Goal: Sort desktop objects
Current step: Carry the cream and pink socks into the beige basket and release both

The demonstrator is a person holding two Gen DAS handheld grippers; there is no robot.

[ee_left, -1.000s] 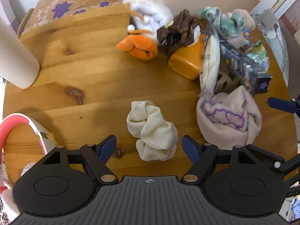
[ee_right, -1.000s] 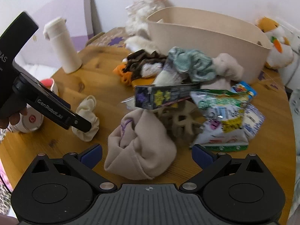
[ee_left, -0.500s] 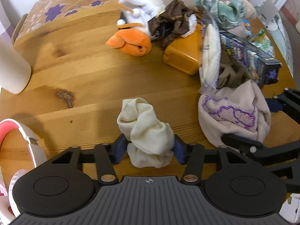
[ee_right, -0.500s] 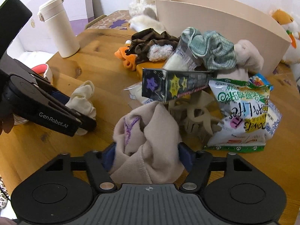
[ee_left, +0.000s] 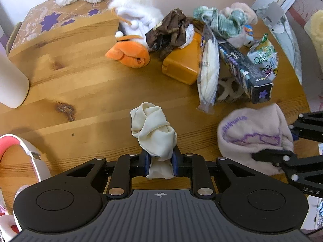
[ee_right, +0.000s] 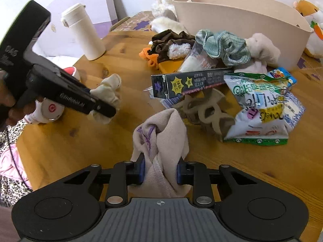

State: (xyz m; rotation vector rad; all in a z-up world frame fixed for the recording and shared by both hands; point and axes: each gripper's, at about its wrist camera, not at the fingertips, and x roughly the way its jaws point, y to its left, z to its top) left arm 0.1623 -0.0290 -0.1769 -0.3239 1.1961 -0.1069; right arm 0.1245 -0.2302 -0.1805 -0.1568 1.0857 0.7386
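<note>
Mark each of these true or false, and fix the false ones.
1. The left gripper is shut on the cream cloth. True.
2. The right gripper is open above the snack bag. False: it has just closed on the pink sock.
3. The dark box rests on top of the pile. True.
4. The white bottle lies on its side. False: it stands upright.
5. The beige bin sits behind the pile. True.
</note>
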